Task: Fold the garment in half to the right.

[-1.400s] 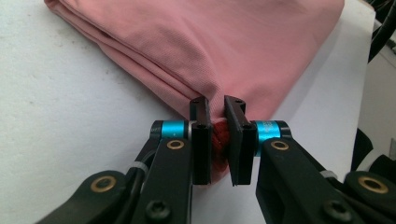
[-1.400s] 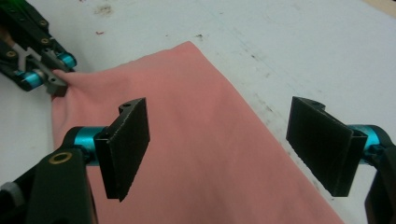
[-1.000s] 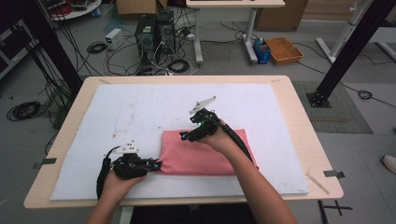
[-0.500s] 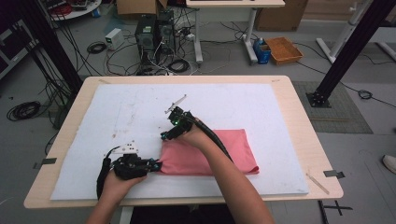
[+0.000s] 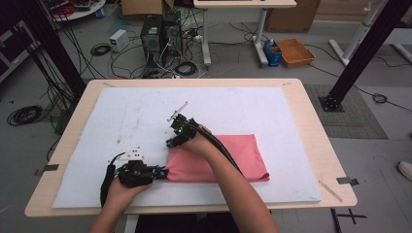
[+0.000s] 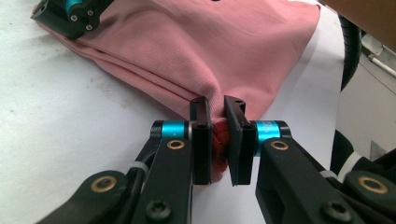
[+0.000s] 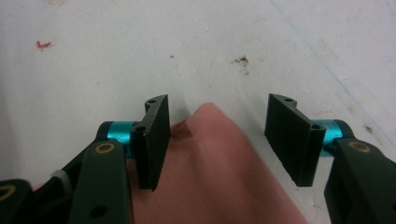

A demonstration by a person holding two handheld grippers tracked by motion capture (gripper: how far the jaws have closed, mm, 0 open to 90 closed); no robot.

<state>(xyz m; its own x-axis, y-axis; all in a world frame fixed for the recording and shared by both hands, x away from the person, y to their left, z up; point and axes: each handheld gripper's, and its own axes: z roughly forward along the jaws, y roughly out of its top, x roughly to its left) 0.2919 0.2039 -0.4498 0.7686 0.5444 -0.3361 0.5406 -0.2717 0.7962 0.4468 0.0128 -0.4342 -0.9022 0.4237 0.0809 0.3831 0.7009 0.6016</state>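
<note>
A folded pink woven cloth [image 5: 218, 158] lies flat on the white paper sheet [image 5: 121, 121] that covers the pale wooden tabletop [image 5: 320, 141], on the near half, a little right of the middle. The left hand-held gripper [image 5: 163, 172] is at the cloth's near left corner; in the left gripper view its jaws are closed tight on a bunched bit of that corner [image 6: 219, 135], with the fabric squeezed dark between the pads. The right hand-held gripper [image 5: 171, 142] sits at the cloth's far left corner. In the right gripper view its jaws stand partly apart on either side of the rounded corner of the cloth [image 7: 219, 154]; they have just been closing, the left pad is at the fabric's edge, and the right pad is clear of it, so nothing is clamped. The person's right forearm [image 5: 228, 174] crosses over the cloth's middle and hides part of it. The sheet around the cloth bears only faint smudges and a small red mark [image 7: 42, 45]. Beyond the tabletop, cables, a computer tower [image 5: 151, 36] and an orange tray [image 5: 295, 51] sit on the floor.
</note>
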